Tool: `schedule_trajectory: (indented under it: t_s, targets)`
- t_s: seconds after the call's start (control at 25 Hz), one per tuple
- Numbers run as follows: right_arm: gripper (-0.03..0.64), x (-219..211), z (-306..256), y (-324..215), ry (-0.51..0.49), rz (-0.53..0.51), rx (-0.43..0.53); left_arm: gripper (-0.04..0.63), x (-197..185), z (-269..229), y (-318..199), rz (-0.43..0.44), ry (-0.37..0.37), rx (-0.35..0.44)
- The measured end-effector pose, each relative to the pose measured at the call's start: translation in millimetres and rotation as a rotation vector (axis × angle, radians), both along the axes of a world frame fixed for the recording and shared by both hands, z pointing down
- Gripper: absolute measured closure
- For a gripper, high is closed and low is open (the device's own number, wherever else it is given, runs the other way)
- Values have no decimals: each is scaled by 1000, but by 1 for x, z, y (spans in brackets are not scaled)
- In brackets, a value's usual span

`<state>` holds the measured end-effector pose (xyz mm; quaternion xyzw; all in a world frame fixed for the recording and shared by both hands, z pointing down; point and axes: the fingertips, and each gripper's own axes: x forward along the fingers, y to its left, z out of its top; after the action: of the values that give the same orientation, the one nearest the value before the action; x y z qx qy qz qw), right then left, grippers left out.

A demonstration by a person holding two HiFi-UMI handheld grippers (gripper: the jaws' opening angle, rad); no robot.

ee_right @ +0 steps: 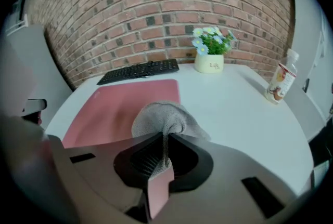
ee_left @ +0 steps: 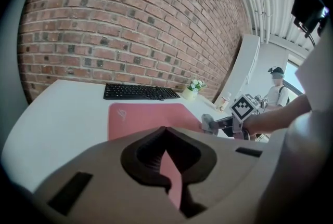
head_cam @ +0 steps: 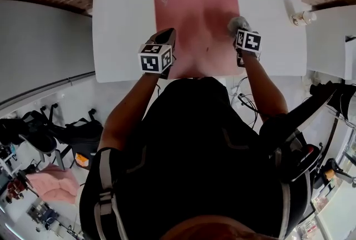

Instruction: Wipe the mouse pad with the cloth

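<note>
Desk [head_cam: 122, 27] — pink mouse pad [head_cam: 194, 27], brick wall [ee_left: 130, 20]

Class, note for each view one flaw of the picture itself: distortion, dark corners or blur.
Head view: the fisheye lens bows the straight edges of the white table. Left gripper view: the courses of the red brick wall arch, and the frame's corners go black. Right gripper view: the right tongs, shut on the grey cloth, sit close to the lens and look soft.

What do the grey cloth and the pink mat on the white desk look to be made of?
Grey cloth: probably terry or microfibre; nubbly, matte, bunched in soft folds. Pink rectangular mouse pad: likely fabric-topped; flat, matte, without glare.
</note>
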<state>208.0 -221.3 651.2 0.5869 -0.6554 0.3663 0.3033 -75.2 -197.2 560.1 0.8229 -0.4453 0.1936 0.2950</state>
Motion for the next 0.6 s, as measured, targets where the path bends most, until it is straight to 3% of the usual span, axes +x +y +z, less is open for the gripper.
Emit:
schedule_trajectory:
  t_s: [0.28,0.44,0.6]
  targets:
    - [583,-136,-47,-34,-122,-296,98,595,-39,-3,1,-114,-15,3]
    - [583,-226,-48,-46,-213,-468,113,595,-66,-3,3,-196,-32,-8]
    - [583,-284,-44,-48,-214,-560,80,595,-86,3,0,-257,-51,-27]
